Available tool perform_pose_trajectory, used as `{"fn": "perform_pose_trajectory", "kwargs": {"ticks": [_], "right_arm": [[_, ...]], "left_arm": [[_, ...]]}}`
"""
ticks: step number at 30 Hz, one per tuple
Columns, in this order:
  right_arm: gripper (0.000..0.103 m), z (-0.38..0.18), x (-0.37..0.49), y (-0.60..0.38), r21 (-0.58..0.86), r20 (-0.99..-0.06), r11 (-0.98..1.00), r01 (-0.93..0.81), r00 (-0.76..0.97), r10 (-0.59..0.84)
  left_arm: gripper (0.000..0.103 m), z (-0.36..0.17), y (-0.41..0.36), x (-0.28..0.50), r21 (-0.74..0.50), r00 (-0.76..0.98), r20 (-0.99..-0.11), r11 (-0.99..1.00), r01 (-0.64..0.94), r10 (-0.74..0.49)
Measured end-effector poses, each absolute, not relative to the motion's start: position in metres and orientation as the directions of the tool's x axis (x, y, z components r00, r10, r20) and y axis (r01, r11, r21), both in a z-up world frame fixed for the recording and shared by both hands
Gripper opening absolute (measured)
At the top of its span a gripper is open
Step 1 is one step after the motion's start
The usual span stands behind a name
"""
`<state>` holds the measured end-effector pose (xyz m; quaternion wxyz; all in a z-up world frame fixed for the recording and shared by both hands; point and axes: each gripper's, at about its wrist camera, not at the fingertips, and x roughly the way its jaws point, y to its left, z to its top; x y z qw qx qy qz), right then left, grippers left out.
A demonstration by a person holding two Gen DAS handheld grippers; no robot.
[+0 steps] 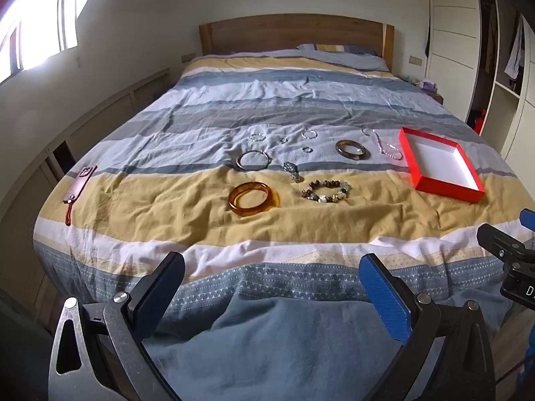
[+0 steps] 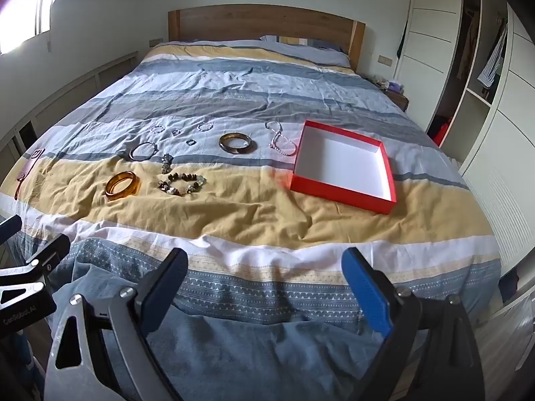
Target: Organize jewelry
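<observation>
Both claws sit low at the foot edge of the striped blue, yellow and white bed cover (image 1: pixel 301 107): left gripper (image 1: pixel 272 287) spread wide w/ nothing btwn its jaws, right gripper (image 2: pixel 265 279) likewise spread and empty. Jewelry lies mid-bed, well apart from both, up and ahead of the fingers. Translucent amber round bangle (image 1: pixel 253 198) is nearest the foot edge, brown-and-white chunky beaded bracelet (image 1: pixel 326 192) just beside it toward the right edge; thin metal hoop bangle (image 1: pixel 252 160), dark brown glossy bangle (image 1: pixel 352 148), silver chain (image 1: pixel 384 145) and a few small rings sit further toward the headboard. Shallow red cardboard box w/ white inside (image 2: pixel 341 188) is empty, near the right edge, long axis running roughly foot-to-headboard. Judgement: nothing sorted yet; left gripper is nearer the amber bangle, right gripper nearer box and chain. Plenty of open cover btwn items and foot edge for approach; soft wrinkled fabric may let thin pieces sink.
</observation>
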<state>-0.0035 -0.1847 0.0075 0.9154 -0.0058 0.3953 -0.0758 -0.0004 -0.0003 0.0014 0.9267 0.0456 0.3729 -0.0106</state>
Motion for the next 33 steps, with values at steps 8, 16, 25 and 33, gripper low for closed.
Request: {"fn": "perform_pose_trajectory", "kwargs": {"ticks": [8, 16, 25, 33], "right_arm": [[0.094, 0.004, 0.001, -0.185, -0.070, -0.724, 0.988, 0.135, 0.675, -0.143], [0.094, -0.001, 0.008, -0.186, -0.069, -0.725, 0.989, 0.133, 0.674, -0.141], [0.094, -0.005, 0.016, -0.184, -0.044, -0.715, 0.992, 0.114, 0.690, -0.111], [0.094, -0.001, 0.028, -0.181, 0.012, -0.701, 0.997, 0.078, 0.712, -0.048]], "left_arm": [[0.095, -0.001, -0.001, 0.006, 0.063, 0.716, -0.698, 0.994, 0.088, -0.019], [0.091, -0.004, -0.002, 0.011, 0.077, 0.703, -0.710, 0.989, 0.126, -0.034], [0.096, 0.001, 0.003, 0.017, 0.064, 0.713, -0.700, 0.993, 0.104, -0.029], [0.096, -0.002, 0.004, 0.029, 0.081, 0.709, -0.706, 0.992, 0.096, -0.011]]}}
